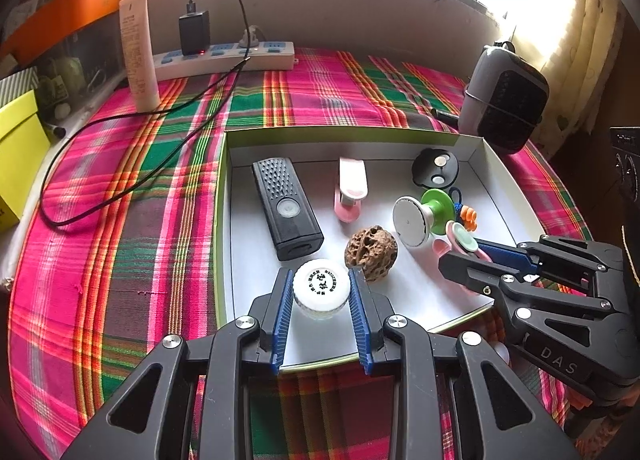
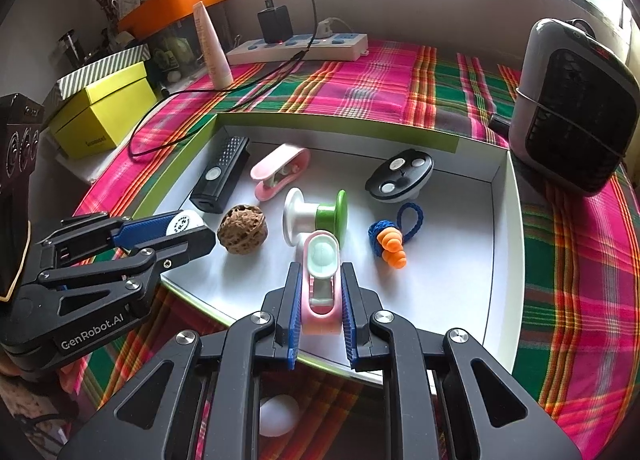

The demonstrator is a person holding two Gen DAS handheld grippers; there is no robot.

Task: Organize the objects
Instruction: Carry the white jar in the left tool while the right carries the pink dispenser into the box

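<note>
A shallow white box (image 1: 486,164) (image 2: 508,228) lies on the plaid cloth. My left gripper (image 1: 321,282) (image 2: 182,234) is shut on a small white-capped jar (image 1: 321,286) (image 2: 185,222) at the box's near left. My right gripper (image 2: 320,280) (image 1: 464,250) is shut on a pink clip with a mint pad (image 2: 320,276) (image 1: 460,240). In the box lie a walnut (image 1: 371,252) (image 2: 242,236), a black remote-like device (image 1: 286,206) (image 2: 222,174), another pink clip (image 1: 351,190) (image 2: 280,170), a white and green spool (image 1: 420,216) (image 2: 316,216), a black disc (image 1: 435,168) (image 2: 400,176) and orange earplugs with blue cord (image 2: 390,240) (image 1: 466,212).
A power strip (image 1: 224,56) (image 2: 296,46) with a black charger and a cable (image 1: 120,116) lies at the back. A cream tube (image 1: 138,52) (image 2: 212,48) stands left of it. A yellow box (image 2: 104,112) stands left, a small heater (image 2: 572,108) (image 1: 504,96) right.
</note>
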